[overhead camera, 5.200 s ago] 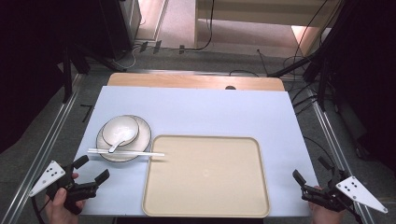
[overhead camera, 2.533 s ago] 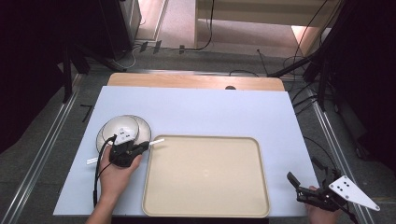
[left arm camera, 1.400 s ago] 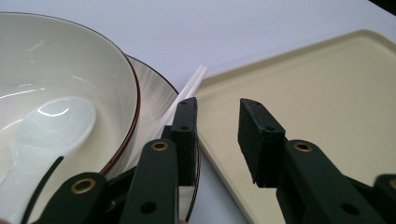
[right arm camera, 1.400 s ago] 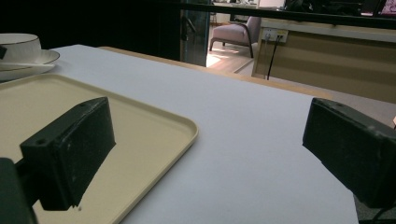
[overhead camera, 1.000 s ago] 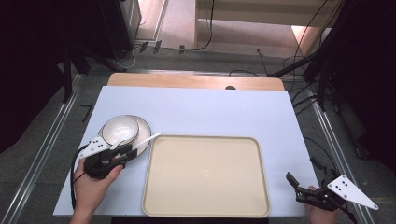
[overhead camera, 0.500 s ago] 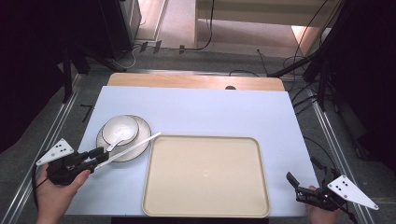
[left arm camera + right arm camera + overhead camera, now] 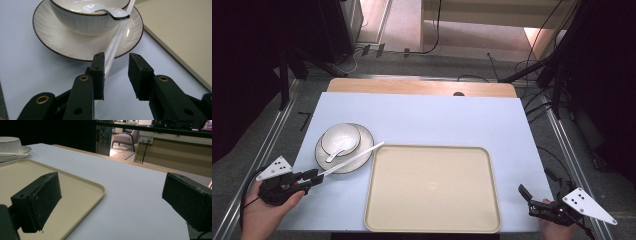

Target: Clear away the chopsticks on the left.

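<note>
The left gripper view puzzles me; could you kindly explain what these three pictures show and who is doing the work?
There is no robot here: a person holds a two-jaw hand tool in each hand. The high view looks down on the pale blue table. Each of the other two views comes from a camera riding on one gripper, and the black blocks are its jaws. On the table are a beige tray and a plate carrying a bowl with a spoon. White chopsticks lean on the plate. Their near end lies between the open jaws of the left gripper, against one jaw. The right gripper is open and holds nothing.
</note>
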Available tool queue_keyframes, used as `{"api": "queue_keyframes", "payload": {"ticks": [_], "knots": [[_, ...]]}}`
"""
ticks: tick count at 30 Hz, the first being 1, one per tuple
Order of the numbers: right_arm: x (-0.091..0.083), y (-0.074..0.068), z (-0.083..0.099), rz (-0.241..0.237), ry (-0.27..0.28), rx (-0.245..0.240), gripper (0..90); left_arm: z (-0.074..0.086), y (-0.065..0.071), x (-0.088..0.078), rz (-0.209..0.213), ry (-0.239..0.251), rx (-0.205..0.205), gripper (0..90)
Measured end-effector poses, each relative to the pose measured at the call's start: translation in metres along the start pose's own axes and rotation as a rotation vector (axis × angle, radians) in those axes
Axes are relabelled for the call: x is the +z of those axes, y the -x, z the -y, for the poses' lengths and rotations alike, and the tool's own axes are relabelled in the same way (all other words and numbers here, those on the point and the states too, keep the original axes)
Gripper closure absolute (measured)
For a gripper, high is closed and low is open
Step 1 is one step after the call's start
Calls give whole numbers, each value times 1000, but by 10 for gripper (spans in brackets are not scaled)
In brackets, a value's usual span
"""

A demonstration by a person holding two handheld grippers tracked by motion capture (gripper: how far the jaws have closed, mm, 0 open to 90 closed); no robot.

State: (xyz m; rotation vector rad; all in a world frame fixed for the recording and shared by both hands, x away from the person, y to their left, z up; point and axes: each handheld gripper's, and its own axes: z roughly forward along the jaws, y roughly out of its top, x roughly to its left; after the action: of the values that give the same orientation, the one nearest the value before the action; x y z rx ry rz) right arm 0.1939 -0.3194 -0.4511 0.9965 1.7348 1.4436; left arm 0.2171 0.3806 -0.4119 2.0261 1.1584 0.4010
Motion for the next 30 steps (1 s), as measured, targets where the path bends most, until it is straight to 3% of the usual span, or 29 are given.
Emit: {"api": "queue_keyframes", "payload": {"ticks": [10,30], "knots": [[0,0,0,0,0,1,24,0,5,10,-55,-41,48,672],[0,0,0,-2,-4,4,24,1,8,15,-72,-67,65,680]]}}
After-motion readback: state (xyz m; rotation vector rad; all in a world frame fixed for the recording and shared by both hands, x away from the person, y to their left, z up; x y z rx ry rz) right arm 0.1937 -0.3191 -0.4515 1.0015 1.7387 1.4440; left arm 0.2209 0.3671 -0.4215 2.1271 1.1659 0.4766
